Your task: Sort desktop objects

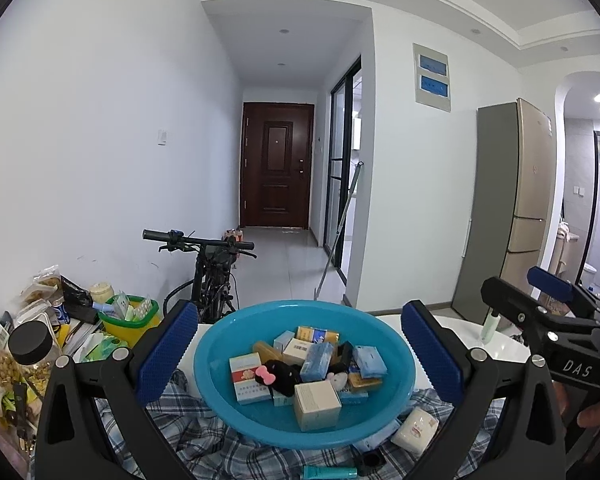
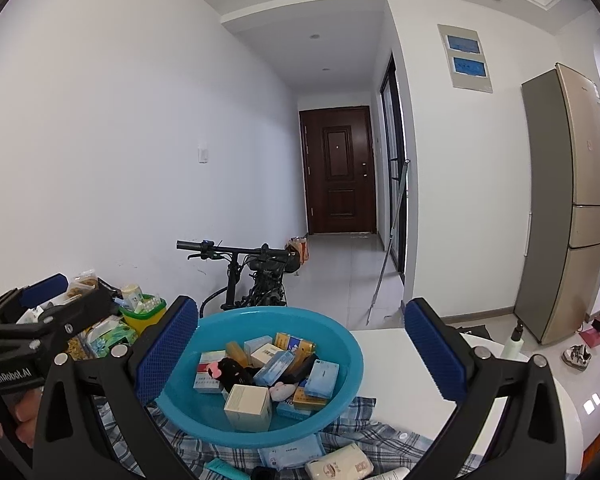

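Observation:
A blue plastic basin [image 1: 220, 380] [image 2: 180, 400] rests on a plaid cloth [image 1: 204, 432] on a white table [image 2: 400, 360]. It holds several small boxes, a cream carton [image 1: 316, 406] [image 2: 247, 406] and a black plush with a pink bow [image 1: 282, 376]. My left gripper [image 1: 300, 354] is open, its blue pads framing the basin from the near side. My right gripper [image 2: 302, 354] is open too, hovering right of the basin's middle. Neither holds anything. Each gripper also shows at the edge of the other's view: the right gripper [image 1: 528, 292], the left gripper [image 2: 44, 300].
A white wrapped pack [image 1: 416, 428] [image 2: 338, 464], a teal tube [image 1: 330, 472] and a small black cap [image 1: 372, 460] lie on the cloth in front of the basin. A pale bottle [image 2: 514, 340] stands far right. Snack bags, a black-lidded jar [image 1: 30, 344] and a yellow-green bin [image 1: 128, 320] crowd the left. A bicycle [image 1: 212, 272] stands behind.

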The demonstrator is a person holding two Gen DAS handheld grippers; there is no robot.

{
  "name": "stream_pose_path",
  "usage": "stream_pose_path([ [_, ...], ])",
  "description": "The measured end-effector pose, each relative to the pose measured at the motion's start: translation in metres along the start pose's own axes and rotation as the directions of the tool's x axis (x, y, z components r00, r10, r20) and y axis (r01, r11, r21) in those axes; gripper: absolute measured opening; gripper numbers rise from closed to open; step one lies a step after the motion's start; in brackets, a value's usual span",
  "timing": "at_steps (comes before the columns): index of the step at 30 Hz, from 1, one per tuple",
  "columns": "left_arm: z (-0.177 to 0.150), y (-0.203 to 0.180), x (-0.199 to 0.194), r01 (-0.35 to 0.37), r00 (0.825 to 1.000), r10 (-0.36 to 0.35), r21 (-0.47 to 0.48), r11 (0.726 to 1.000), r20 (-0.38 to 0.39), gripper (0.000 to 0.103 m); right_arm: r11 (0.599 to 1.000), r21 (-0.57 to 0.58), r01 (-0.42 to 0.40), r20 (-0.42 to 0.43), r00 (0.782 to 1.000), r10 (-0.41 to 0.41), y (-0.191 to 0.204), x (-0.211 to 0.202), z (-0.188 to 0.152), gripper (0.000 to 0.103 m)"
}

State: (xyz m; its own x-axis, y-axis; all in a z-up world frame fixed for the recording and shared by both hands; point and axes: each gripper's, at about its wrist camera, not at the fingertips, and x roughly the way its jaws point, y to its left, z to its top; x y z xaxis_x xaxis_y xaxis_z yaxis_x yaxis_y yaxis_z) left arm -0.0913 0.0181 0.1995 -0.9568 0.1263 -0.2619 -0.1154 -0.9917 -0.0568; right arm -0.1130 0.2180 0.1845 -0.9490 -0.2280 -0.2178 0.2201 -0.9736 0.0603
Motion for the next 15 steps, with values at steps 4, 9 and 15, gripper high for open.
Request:
stream_pose_path([
  [4, -0.007, -0.006, 0.002, 0.009, 1.0, -0.008, 0.008, 1.0, -0.022, 0.103, 1.0, -0.003, 0.008, -0.008, 1.0, -0.008, -0.003, -0.003, -0.004, 0.103],
  [9, -0.019, -0.012, 0.009, 0.018, 0.998, -0.017, 0.012, 1.0, -0.058, 0.103, 1.0, 0.007, 0.018, -0.027, 0.999, -0.018, -0.008, -0.006, -0.012, 0.103],
  [15, -0.039, -0.018, 0.015, 0.021, 0.994, -0.018, 0.035, 0.999, -0.109, 0.103, 1.0, 0.007, 0.022, -0.073, 0.997, -0.022, -0.011, -0.004, -0.029, 0.103],
])
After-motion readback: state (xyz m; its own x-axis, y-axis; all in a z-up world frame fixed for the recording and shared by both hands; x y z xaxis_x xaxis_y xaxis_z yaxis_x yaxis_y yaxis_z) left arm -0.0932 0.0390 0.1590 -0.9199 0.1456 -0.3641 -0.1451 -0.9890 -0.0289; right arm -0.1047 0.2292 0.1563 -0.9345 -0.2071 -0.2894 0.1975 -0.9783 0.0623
